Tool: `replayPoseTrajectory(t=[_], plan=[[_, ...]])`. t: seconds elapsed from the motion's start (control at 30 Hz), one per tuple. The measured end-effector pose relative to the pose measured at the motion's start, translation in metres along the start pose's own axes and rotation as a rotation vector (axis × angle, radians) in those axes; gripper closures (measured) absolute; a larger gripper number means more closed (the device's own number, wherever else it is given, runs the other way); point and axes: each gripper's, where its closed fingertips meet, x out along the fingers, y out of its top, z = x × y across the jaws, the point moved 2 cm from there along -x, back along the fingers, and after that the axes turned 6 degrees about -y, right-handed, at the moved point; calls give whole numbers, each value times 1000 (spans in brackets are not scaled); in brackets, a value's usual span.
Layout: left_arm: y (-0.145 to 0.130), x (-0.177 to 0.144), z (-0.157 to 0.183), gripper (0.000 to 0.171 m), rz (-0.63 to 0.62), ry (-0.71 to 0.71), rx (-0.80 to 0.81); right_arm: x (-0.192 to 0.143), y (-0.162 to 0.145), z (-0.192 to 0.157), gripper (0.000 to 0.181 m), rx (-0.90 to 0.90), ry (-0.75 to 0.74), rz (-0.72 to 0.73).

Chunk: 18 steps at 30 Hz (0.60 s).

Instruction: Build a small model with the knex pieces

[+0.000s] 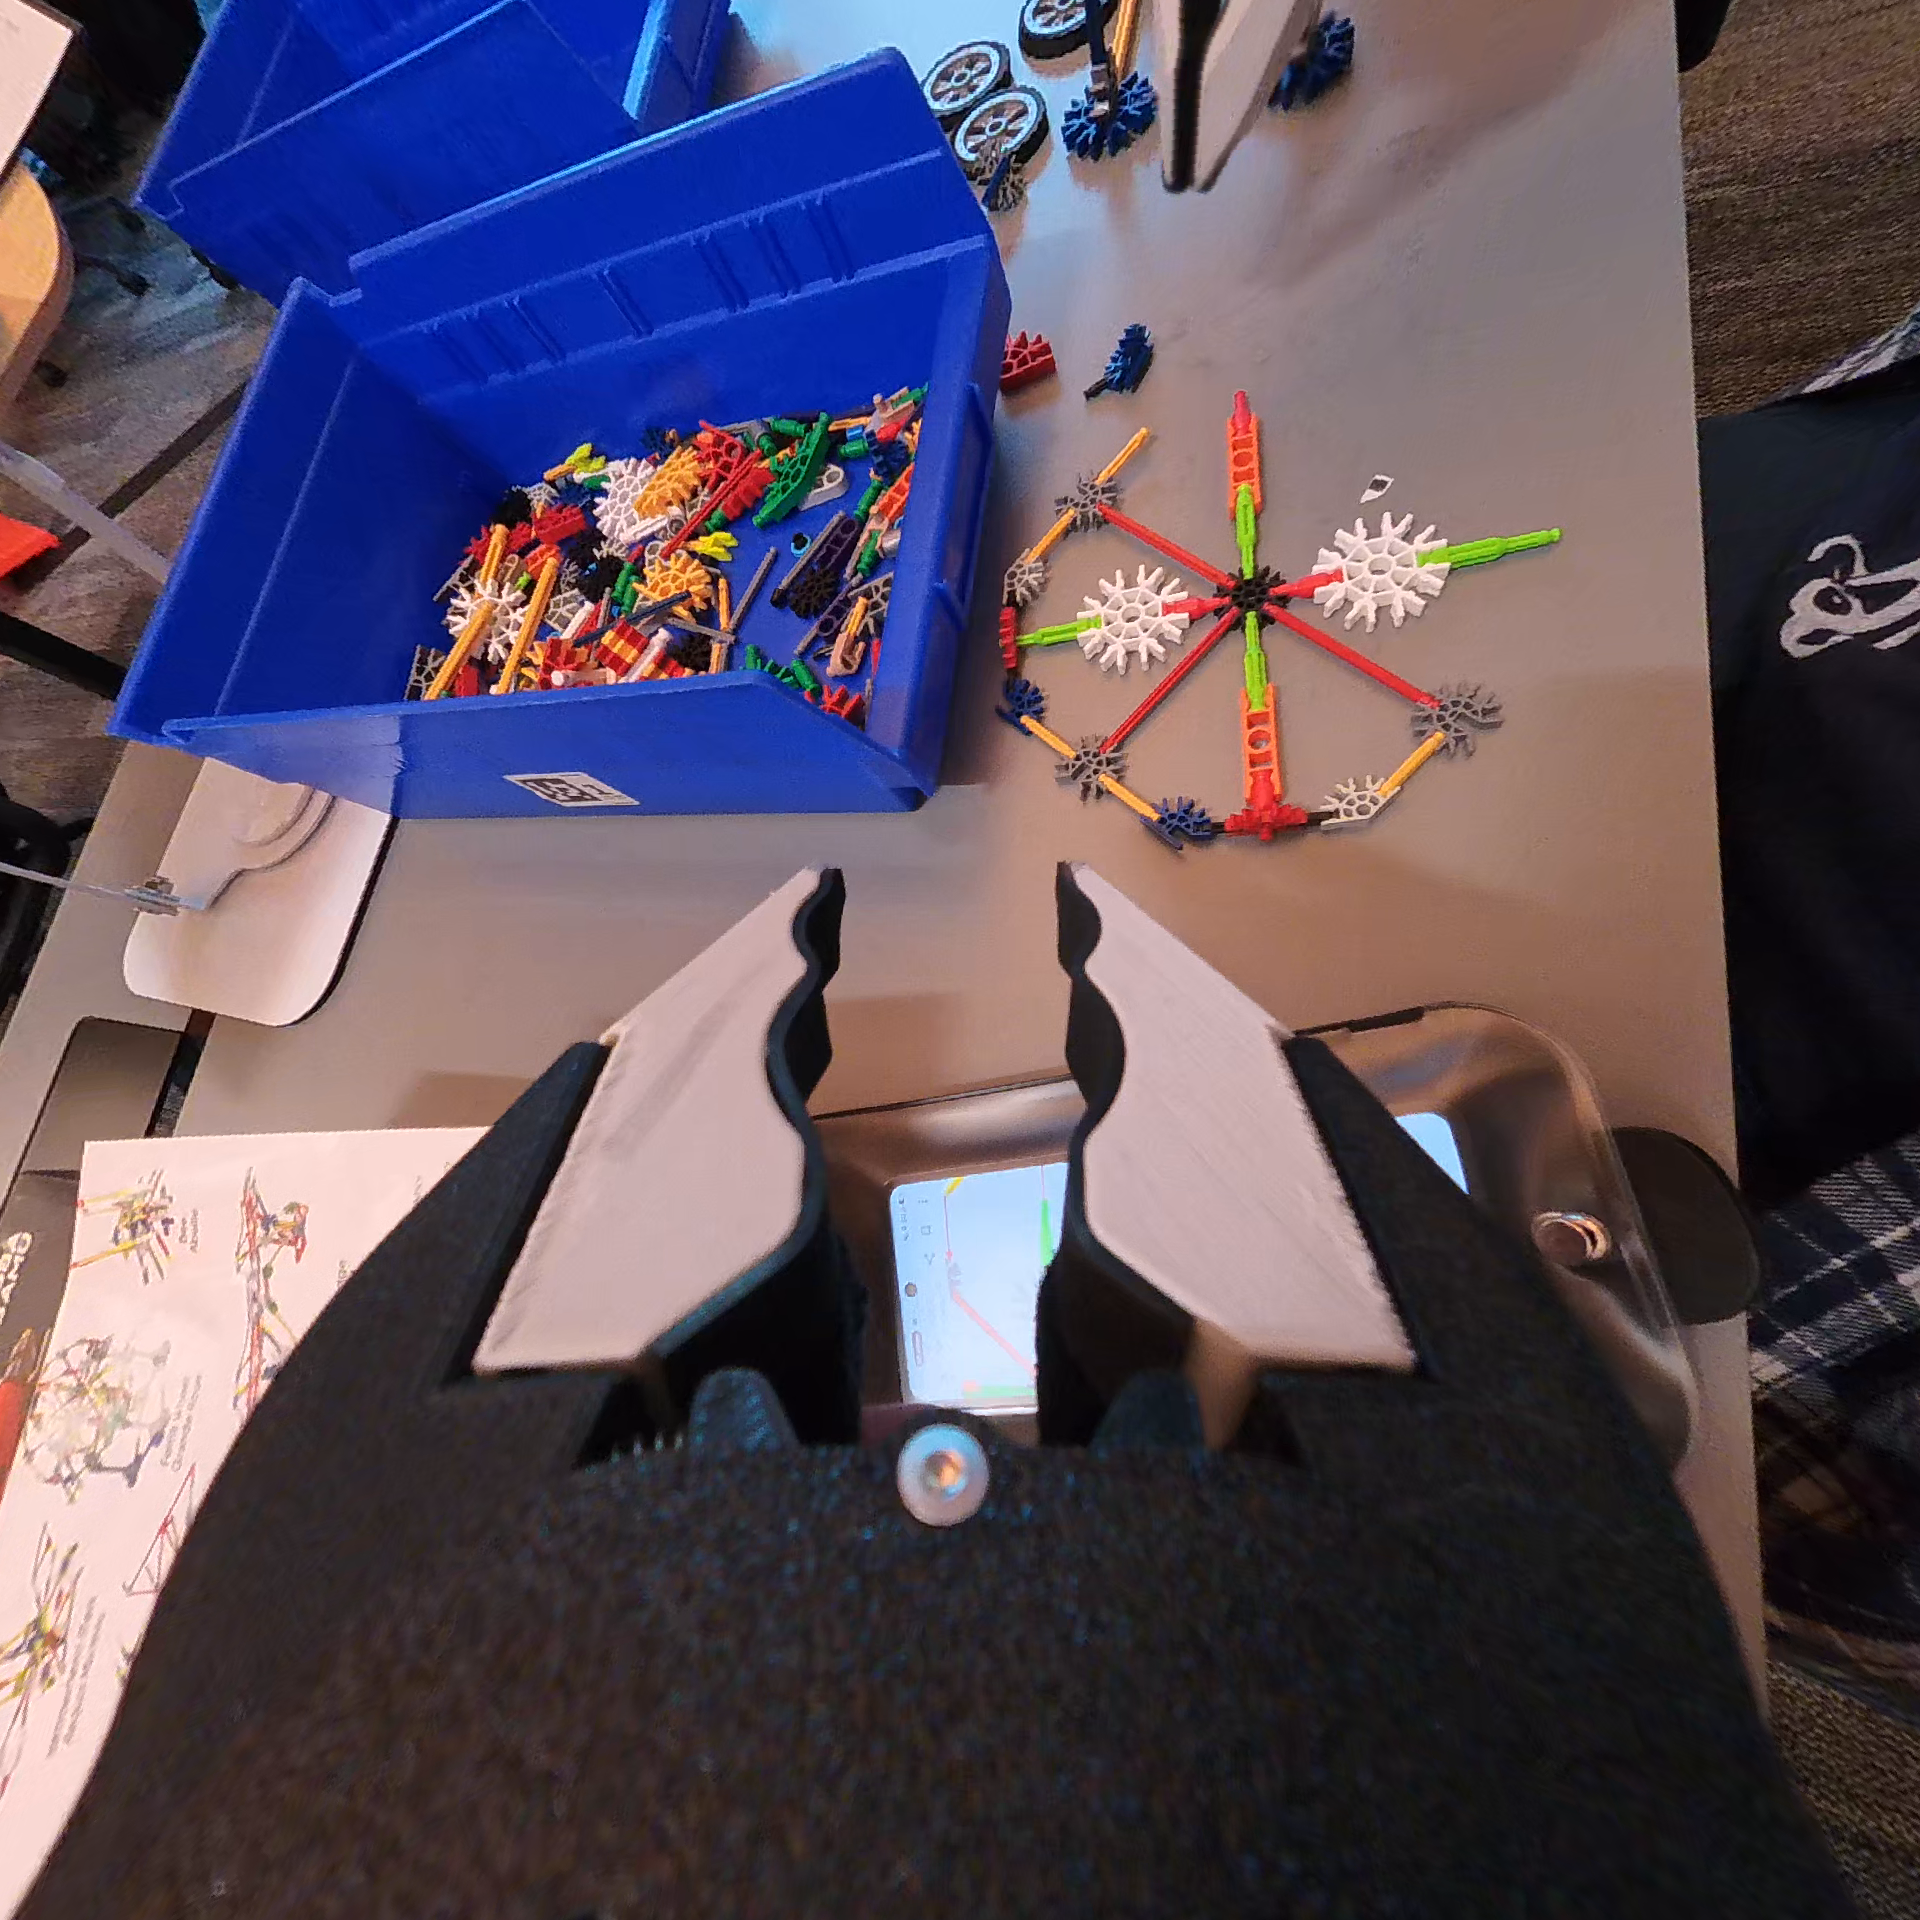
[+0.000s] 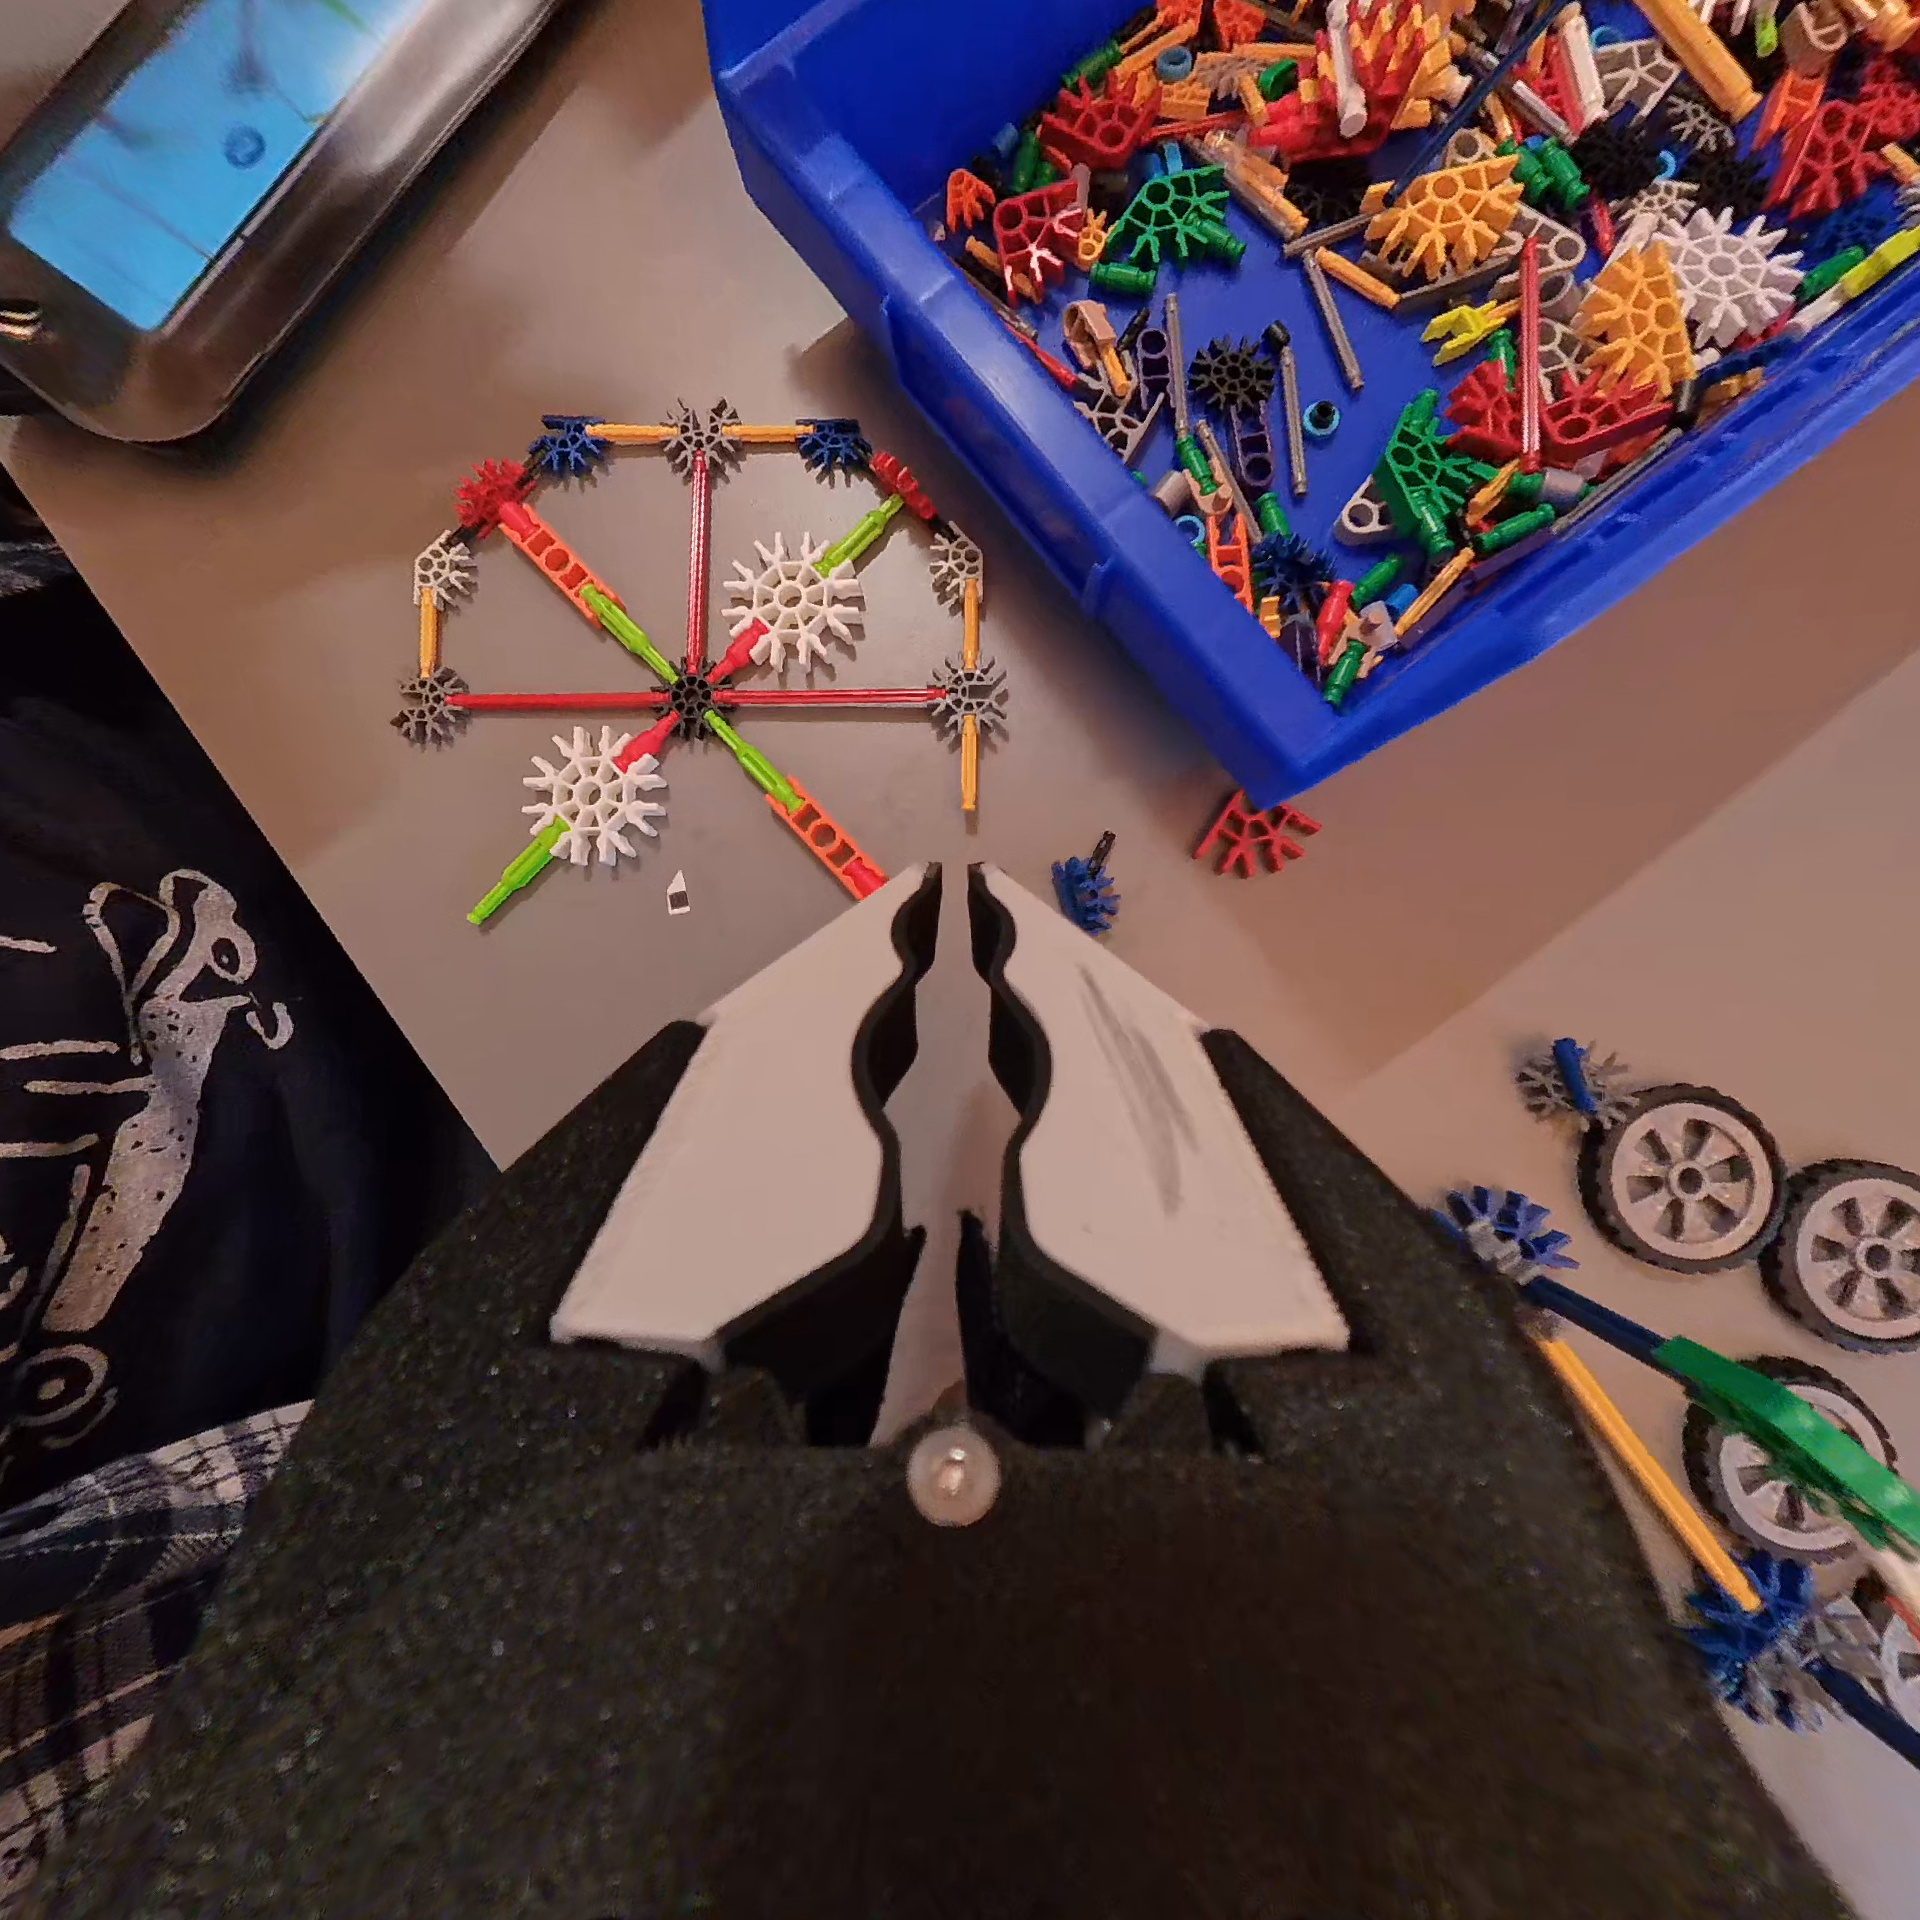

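Observation:
A flat wheel-shaped build of rods and connectors (image 1: 1250,592) lies on the grey table (image 1: 582,935), with red spokes, two white snowflake connectors and a black hub. My left gripper (image 1: 951,883) is open and empty, held above the table just before the build and the blue bin (image 1: 665,743). The build also shows in the right wrist view (image 2: 691,694). My right gripper (image 2: 954,878) is shut and empty; its tips hover beside the end of the build's orange rod (image 2: 836,842) and a loose blue connector (image 2: 1086,891). It also shows at the top of the left wrist view (image 1: 1216,94).
The bin (image 2: 821,187) holds several mixed coloured pieces. A loose red connector (image 2: 1252,831) lies by its corner. Grey wheels (image 2: 1683,1179) and a wheeled assembly sit to the right. A phone in a holder (image 1: 966,1278), an instruction sheet (image 1: 156,1351) and a person's dark shirt (image 2: 156,1039) border the table. About 25 centimeters separates my left fingertips from my right. My right gripper is the nearer one to the loose blue connector (image 2: 1086,891): about 6 centimeters, against 25 centimeters. It is also in sight in the left wrist view (image 1: 1125,349).

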Motion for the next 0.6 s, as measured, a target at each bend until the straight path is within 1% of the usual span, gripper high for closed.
replayPoseTrajectory(t=[0.6], plan=[[-5,-2,-2,131,-1,8,-12,7,-5,-3,173,-7,3,-17]])
